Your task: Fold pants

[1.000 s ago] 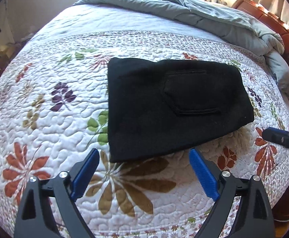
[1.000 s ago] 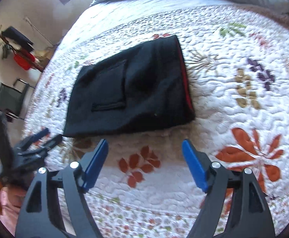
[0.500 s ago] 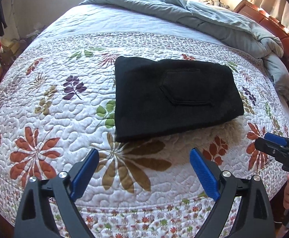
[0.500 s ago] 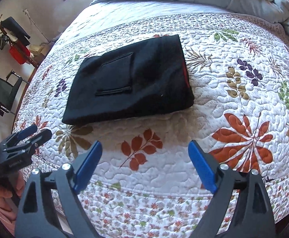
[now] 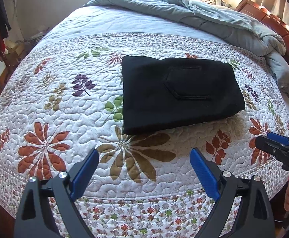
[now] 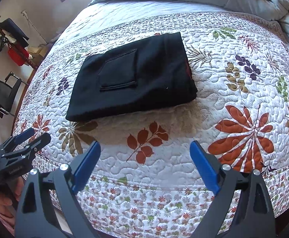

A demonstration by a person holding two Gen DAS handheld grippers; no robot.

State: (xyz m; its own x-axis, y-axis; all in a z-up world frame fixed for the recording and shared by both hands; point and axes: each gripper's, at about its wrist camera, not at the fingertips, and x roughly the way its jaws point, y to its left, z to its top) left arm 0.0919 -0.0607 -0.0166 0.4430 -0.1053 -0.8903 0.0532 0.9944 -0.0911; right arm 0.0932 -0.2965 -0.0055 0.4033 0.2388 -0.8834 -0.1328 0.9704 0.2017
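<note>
Lying folded, long axis left-right, pants sit far of both grippers, left and right, fingers apart, empty, roughly equally near.

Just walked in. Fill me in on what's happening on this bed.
A person holds a two-finger gripper in each hand and is folding pants. The black pants lie folded into a compact rectangle on the floral quilt, pocket side up. The left gripper and right gripper are both open, holding nothing, near the bed's front edge, apart from the pants. A grey comforter is bunched at the far end.
</note>
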